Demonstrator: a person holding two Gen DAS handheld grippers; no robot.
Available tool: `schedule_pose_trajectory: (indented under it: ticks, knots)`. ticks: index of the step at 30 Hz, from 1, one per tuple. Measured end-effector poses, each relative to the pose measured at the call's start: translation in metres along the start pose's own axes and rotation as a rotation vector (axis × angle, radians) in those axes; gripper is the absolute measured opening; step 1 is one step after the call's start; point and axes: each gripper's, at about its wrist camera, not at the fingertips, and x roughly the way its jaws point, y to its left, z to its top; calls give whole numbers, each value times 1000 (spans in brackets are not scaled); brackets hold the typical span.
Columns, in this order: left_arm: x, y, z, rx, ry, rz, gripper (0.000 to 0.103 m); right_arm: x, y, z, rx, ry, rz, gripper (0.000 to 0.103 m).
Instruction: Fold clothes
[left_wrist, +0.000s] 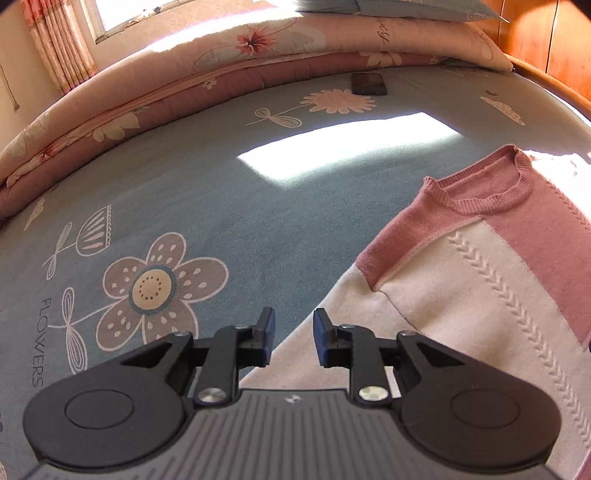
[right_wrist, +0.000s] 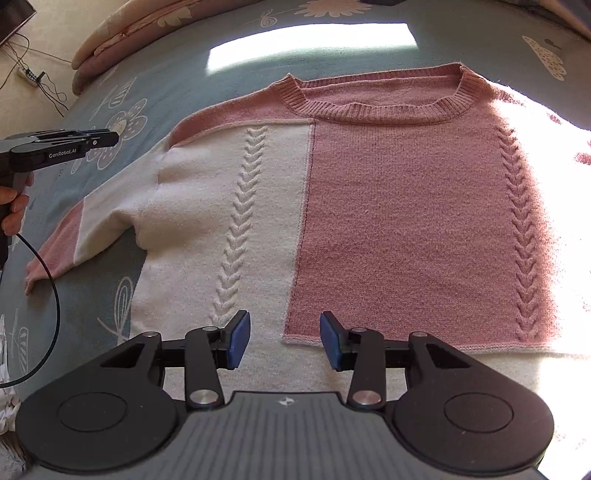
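Nothing is held between the blue-padded fingers of the left gripper (left_wrist: 293, 341) or the right gripper (right_wrist: 285, 341); both stand parted above the pink-and-cream cable-knit sweater (right_wrist: 332, 206), spread flat on the blue flowered bedsheet (left_wrist: 221, 206). The left sleeve (right_wrist: 70, 236) lies angled out near-left, so bunching could be caused if only the top knit layer is pinched. An uneven fold could result.

Both tools match: the left gripper (left_wrist: 294, 338) is matte black, two round discs at the rear, angled link arms pinned with shiny silver screws (left_wrist: 211, 396), and a ribbed grey body between them carrying a small white emblem. The fingers end in blue pads (left_wrist: 322, 334). The right gripper (right_wrist: 285, 341) has the same build with brighter blue pads. Side on, the left one reads "GenRobot.AI" in white, and a thin black cable (right_wrist: 55, 302) loops from its handle under the hand (right_wrist: 14, 210).
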Motion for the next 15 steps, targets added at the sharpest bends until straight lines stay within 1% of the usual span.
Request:
schedule_pose_trajectory:
  ticks: [3, 4, 6, 7, 9, 10, 12, 13, 15]
  knots:
    - [-26, 4, -37, -189, 69, -4, 31, 4, 8, 3, -5, 1, 25, 46]
    - [-32, 7, -50, -277, 94, -11, 31, 5, 11, 4, -8, 3, 35, 46]
    - [-40, 13, -80, -473, 145, -33, 30, 9, 18, 6, -24, 12, 52, 46]
    - [-39, 16, -93, -567, 157, -49, 30, 11, 22, 7, -35, 18, 58, 46]
    - [-36, 27, -125, -831, 168, -91, 29, 15, 29, 8, -62, 29, 69, 46]
    - [-33, 33, -138, -953, 152, -117, 29, 17, 32, 8, -75, 35, 71, 46]
    - [-29, 41, -160, -1165, 80, -164, 28, 18, 36, 9, -91, 41, 75, 46]
    - [-26, 44, -169, -1255, 43, -183, 29, 18, 38, 9, -99, 43, 79, 46]
    - [-20, 45, -177, -1359, -26, -201, 32, 19, 40, 8, -111, 52, 76, 46]
